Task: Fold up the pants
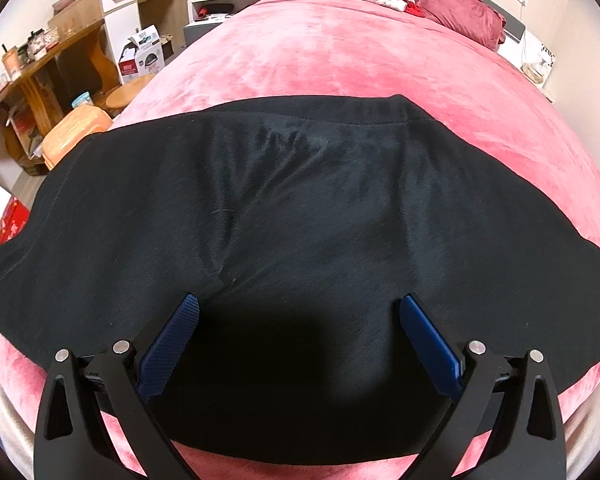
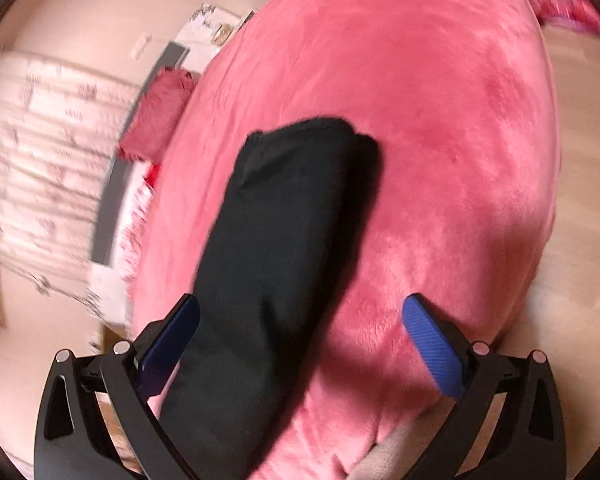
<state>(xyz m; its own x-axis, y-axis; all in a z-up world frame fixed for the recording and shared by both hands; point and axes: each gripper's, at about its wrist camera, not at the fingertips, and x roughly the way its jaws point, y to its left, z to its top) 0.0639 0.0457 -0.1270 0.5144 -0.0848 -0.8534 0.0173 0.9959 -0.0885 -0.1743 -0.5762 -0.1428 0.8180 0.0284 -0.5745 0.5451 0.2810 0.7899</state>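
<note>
Pink plush bedspread [image 1: 340,52] fills bedroom view. Black pants [image 1: 280,220] lie flat near bed's front edge. Left gripper [image 1: 299,310] spread wide above them; right gripper [image 2: 300,312] spread too, empty.

No legible text in either view, printing on cardboard box [image 1: 142,54] by the desk too small to read, marks on white panel [image 1: 546,58] at far bed corner unreadable, right wrist view blurred, no labels, nos. or brands made out.
</note>
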